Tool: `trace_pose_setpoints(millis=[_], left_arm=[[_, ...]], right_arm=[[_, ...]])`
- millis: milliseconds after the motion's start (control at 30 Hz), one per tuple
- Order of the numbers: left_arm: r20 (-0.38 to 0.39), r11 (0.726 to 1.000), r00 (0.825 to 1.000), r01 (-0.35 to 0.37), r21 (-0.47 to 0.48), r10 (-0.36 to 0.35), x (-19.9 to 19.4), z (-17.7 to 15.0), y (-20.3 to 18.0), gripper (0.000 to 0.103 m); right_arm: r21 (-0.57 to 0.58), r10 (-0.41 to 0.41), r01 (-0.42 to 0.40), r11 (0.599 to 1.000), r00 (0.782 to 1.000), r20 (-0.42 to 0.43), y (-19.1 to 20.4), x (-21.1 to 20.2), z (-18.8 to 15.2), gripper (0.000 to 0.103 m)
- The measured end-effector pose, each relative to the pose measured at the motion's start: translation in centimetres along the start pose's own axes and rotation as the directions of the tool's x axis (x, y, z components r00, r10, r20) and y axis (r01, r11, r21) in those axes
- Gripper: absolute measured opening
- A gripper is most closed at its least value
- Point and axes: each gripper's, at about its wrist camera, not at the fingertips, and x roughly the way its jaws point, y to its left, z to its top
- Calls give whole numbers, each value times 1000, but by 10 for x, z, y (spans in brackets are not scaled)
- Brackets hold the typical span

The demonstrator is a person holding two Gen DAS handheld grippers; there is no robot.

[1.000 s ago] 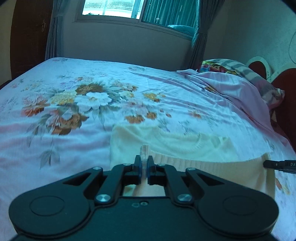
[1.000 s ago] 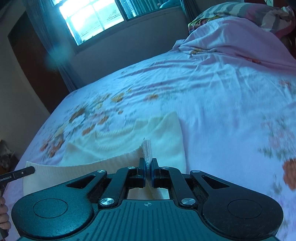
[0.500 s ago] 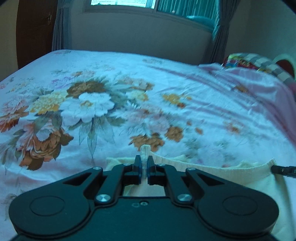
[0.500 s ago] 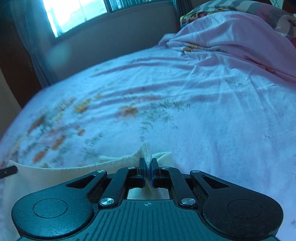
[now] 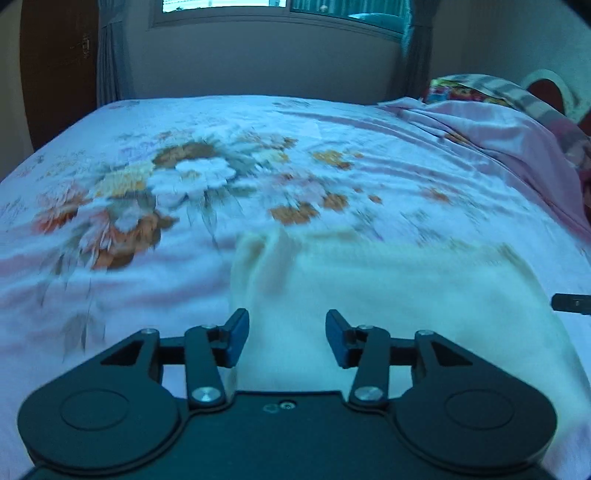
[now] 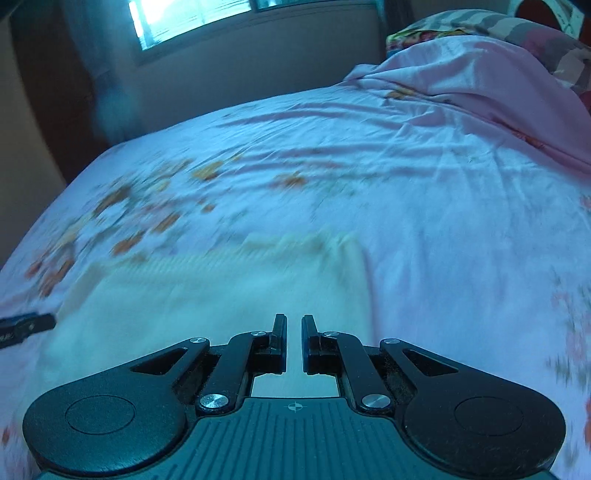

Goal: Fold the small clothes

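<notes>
Left gripper (image 5: 287,338) fingers are spread wide, right gripper (image 6: 294,341) fingers slightly parted, neither gripping anything. The cream garment (image 5: 388,295) lies flat on the bed (image 5: 332,147) just ahead, its far edge blurry. Beyond it, open floral sheet runs to the pillows (image 6: 498,29).

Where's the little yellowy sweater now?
The cream knitted sweater lies flat on the flowery pink bedsheet, just ahead of the open left gripper and right gripper.
</notes>
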Motion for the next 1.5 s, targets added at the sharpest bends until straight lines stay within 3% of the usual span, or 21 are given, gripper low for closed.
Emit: trace_pose_setpoints(millis=[133,200,233,300,333,367,400,433,500,600,667,700,733,833,933,1100,1333,1500], left_arm=[[-35,999,999,31,32,-30,-23,-47,-17,46],[-77,997,997,-8,77,14,-13,-69,-22,49],[-51,993,998,-30,115,36,-14,-76,-25,49],[-59,993,997,-53,108,59,-25,-72,-27,46],[-49,997,998,-32,69,35,-36,-68,-24,47],[-26,999,1000,-13,39,14,-46,-67,-22,49],[-12,999,1000,-11,34,12,-52,-68,-22,58],[-21,998,999,-29,48,30,-49,-71,-24,68],[-97,997,994,-50,54,55,-31,-80,-23,64],[-93,998,994,-61,3,61,-42,-84,-20,61],[-67,999,997,-39,-10,38,-55,-81,-18,62],[-57,999,997,-42,1,42,-59,-80,-18,63],[-50,999,997,-50,11,50,-60,-78,-17,64],[-65,998,996,-64,-23,62,-58,-75,-8,63],[-78,998,997,-20,-61,15,-55,-81,-7,60],[-133,995,988,-83,-47,76,-35,-91,-10,66],[-83,993,995,-57,-100,48,-56,-71,-1,64],[-52,998,998,-45,-44,43,-44,-43,-11,64]], right_arm=[[-84,14,-17,996,999,-30,22,-24,-55,5],[-146,-60,48,988,995,-82,25,-11,-81,5],[-156,-62,51,986,996,-68,22,-8,-90,5],[-127,-83,74,989,994,-66,24,-15,-85,5],[-105,-74,68,992,996,-53,28,-24,-81,5],[-85,-41,40,996,999,-15,30,-36,-79,5],[-68,-19,21,997,1000,23,32,-46,-77,5],[-63,-16,17,998,1000,18,34,-48,-79,7],[-85,-58,49,995,993,-106,35,-24,-89,12],[-39,-58,54,998,993,-104,33,-27,-91,13],[-28,-25,24,999,998,-52,37,-45,-89,25],[-51,-34,32,998,999,-37,40,-50,-90,47],[-68,-49,47,997,998,-27,43,-53,-91,60],[-43,-41,40,998,999,-12,39,-60,-96,60],[-9,-37,37,999,999,-21,38,-58,-99,60],[-56,-103,98,994,991,-87,38,-33,-107,60],[13,-49,49,999,999,-10,38,-57,-87,60],[-19,-51,51,999,999,-2,43,-41,-64,60]])
